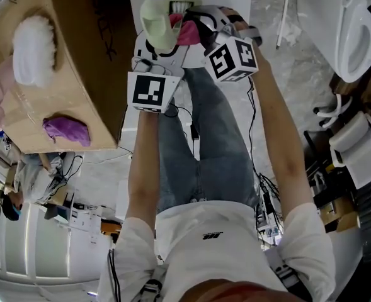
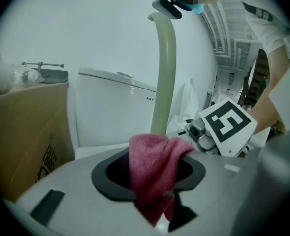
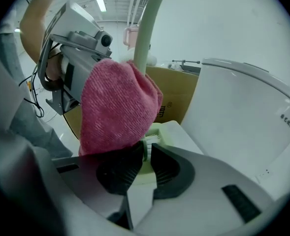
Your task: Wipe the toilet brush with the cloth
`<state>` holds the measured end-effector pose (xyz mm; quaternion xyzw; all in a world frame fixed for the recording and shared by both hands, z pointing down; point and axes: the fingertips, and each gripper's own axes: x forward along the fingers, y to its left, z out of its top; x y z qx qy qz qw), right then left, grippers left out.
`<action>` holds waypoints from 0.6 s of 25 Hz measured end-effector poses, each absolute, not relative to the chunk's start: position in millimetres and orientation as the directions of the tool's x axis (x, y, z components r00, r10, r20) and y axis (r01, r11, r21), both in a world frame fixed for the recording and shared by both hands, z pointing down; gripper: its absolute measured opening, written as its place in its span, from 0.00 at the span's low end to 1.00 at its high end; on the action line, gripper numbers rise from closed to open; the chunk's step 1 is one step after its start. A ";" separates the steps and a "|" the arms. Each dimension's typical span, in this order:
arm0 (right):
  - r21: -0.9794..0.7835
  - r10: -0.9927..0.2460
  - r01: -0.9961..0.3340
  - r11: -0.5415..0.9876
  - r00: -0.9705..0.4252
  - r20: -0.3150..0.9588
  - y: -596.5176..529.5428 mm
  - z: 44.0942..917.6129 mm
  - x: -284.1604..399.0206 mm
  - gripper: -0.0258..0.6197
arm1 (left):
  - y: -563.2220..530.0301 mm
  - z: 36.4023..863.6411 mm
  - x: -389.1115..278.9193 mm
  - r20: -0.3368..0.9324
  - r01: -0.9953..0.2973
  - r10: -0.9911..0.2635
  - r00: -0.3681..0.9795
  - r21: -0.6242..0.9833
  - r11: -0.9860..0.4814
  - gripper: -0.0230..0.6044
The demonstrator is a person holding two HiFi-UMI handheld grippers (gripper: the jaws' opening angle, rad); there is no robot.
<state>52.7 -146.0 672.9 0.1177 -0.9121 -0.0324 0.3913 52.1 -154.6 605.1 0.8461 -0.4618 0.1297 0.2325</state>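
1. My left gripper [image 2: 152, 181] is clamped on the pink cloth [image 2: 154, 163]. The cloth bunches up between the dark pads and hangs out below them.
2. My right gripper [image 3: 147, 156] is closed low on the pale-green toilet brush [image 3: 145, 33], close to its white bristles [image 3: 148, 142]. Green plastic fills the narrow slit between the pads.
3. In the right gripper view, the cloth sits at 10 o'clock from the slit. It drapes over one pad and touches the left side of the brush handle.
4. In the head view, both grippers meet at 12 o'clock, out beyond my knees, with cloth and brush pressed together between them. The left marker cube [image 1: 150, 92] sits toward 11 o'clock and the right marker cube [image 1: 232, 58] toward 1 o'clock.
5. In the left gripper view, the brush handle rises straight to 12 o'clock from behind the cloth. The right gripper's marker cube is at 3 o'clock, just beside it.
6. A white toilet tank [image 2: 110, 112] stands behind the brush in the left gripper view.
7. In the head view, a cardboard box [image 1: 78, 74] lies at 10 o'clock. It carries a white fluffy pad [image 1: 31, 49] and a purple rag [image 1: 65, 129], set well apart from each other.
8. A white toilet bowl [image 1: 361, 36] shows at 2 o'clock in the head view, well away from the grippers.
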 end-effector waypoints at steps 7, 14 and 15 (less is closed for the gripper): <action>0.156 -0.252 -0.200 0.967 -0.676 0.693 -145.8 672.9 53.5 0.11 | -162.7 625.5 59.4 0.452 -0.833 -0.702 0.551 0.245 -0.496 0.32; 0.170 -0.265 -0.205 0.964 -0.675 0.688 -144.9 673.8 53.0 0.11 | -164.2 631.3 60.2 0.458 -0.834 -0.699 0.550 0.247 -0.494 0.25; 0.170 -0.266 -0.207 0.964 -0.676 0.687 -145.1 673.5 53.1 0.11 | -164.3 630.5 60.1 0.459 -0.834 -0.698 0.550 0.248 -0.493 0.25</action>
